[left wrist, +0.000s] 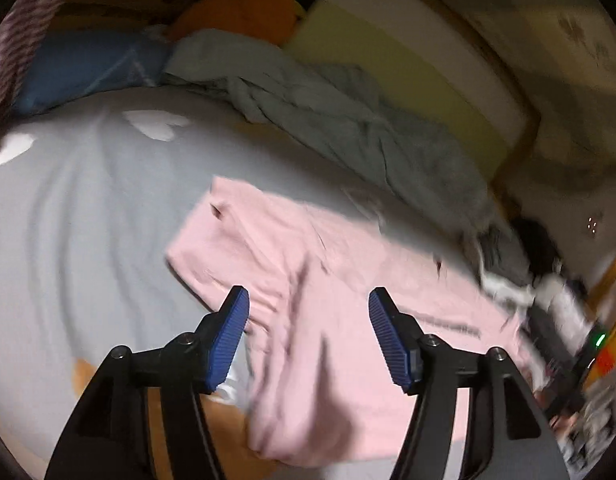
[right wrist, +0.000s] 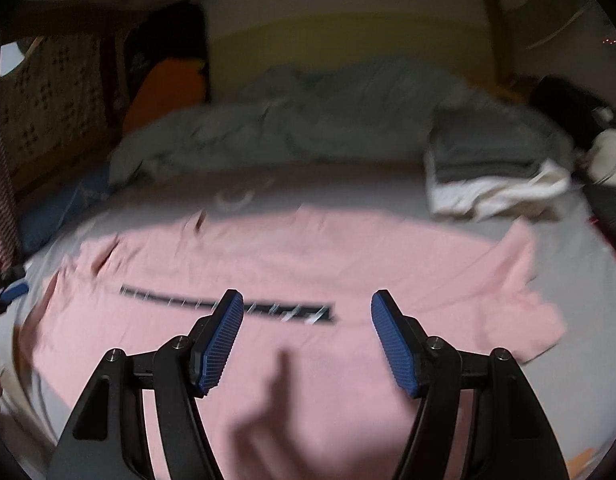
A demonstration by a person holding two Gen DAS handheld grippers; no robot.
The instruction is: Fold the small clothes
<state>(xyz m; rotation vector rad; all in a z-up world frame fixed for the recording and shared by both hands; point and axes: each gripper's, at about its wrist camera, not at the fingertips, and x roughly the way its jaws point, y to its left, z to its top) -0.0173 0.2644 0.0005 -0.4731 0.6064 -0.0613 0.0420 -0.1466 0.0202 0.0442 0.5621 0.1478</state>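
Note:
A pink T-shirt (right wrist: 292, 252) lies spread flat on a light grey bed sheet (left wrist: 68, 220), with a black printed strip (right wrist: 228, 304) across its chest. It also shows in the left wrist view (left wrist: 308, 280), with one sleeve toward the upper left. My left gripper (left wrist: 308, 308) is open and empty, hovering above the shirt's left part. My right gripper (right wrist: 307, 308) is open and empty, above the shirt's middle near the black strip. Both views are blurred.
A crumpled grey-green duvet (right wrist: 308, 120) lies across the back of the bed. A stack of folded grey and white clothes (right wrist: 492, 176) sits at the back right. An orange pillow (left wrist: 244, 8) and a blue pillow (left wrist: 84, 68) lie near the headboard.

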